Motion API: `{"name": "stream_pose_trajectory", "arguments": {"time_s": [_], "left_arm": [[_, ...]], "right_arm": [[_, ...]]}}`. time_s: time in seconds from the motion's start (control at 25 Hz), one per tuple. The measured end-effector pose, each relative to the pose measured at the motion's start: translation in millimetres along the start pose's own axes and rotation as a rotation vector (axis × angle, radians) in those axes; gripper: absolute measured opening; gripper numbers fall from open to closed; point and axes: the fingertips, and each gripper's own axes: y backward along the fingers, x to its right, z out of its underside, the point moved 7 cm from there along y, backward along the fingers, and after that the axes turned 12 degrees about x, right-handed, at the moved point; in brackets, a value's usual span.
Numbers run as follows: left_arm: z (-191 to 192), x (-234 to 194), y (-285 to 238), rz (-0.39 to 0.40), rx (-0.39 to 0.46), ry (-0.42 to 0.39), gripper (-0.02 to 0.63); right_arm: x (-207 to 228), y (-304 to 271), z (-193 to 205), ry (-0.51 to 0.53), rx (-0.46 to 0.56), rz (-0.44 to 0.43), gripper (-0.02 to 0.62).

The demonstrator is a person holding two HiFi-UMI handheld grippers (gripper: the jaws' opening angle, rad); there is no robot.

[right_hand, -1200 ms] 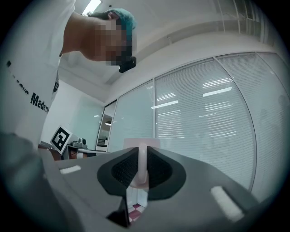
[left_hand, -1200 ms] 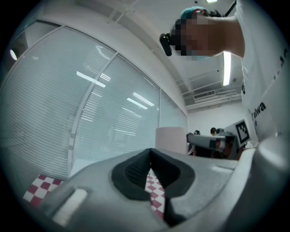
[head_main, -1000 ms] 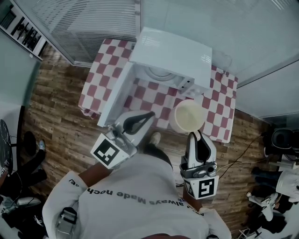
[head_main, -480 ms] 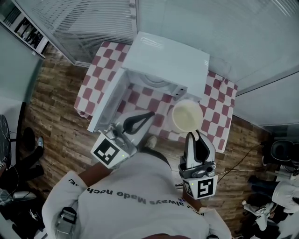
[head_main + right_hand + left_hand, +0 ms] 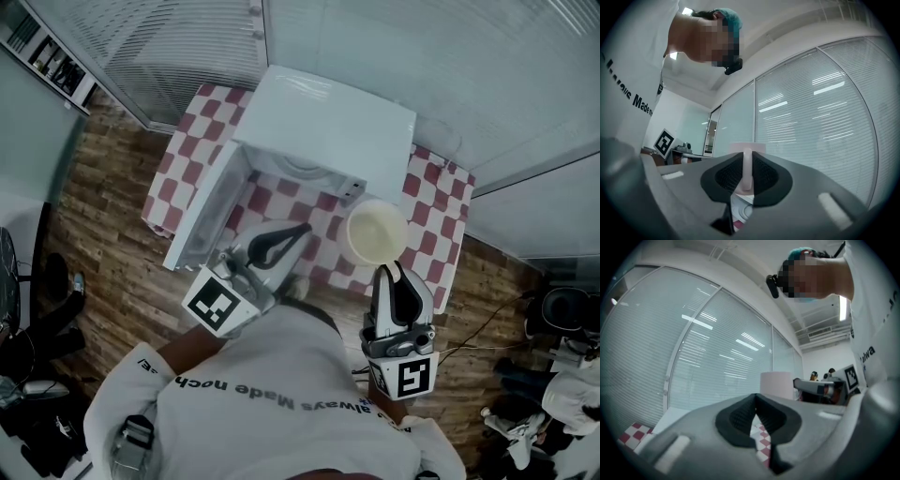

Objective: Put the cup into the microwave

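The right gripper [image 5: 392, 272] is clenched on the thin handle [image 5: 746, 171] of a pale pink round ceramic cup [image 5: 377, 232], carrying it upright and mouth-up in front of a white box-shaped microwave [image 5: 328, 117]. The left gripper [image 5: 298, 232] is squeezed shut on nothing, pointing at the oven's open cavity. Over the past second, in the head view, the microwave and its wide-swung white door [image 5: 202, 216] have drifted left and grown slightly, while both grippers have kept their places in the frame. The person appears to have closed in on the red-and-white checked table [image 5: 436, 202]. The cup is still outside the oven, just off its front right corner and above the cloth. It is not yet lined up with the opening, so it probably needs to go left and then forward. In view are two grippers, one cup, one microwave with one door, and one table on a wood-plank floor [image 5: 103, 216].
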Motion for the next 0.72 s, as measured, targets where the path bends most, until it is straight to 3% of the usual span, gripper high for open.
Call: {"name": "stream_pose_trajectory", "arguments": {"time_s": [0.72], "left_arm": [[-21,-75,9,0.014,0.007,0.001,0.005]], "right_arm": [[-23,-73,16,0.01,0.009,0.007,0.037]]}}
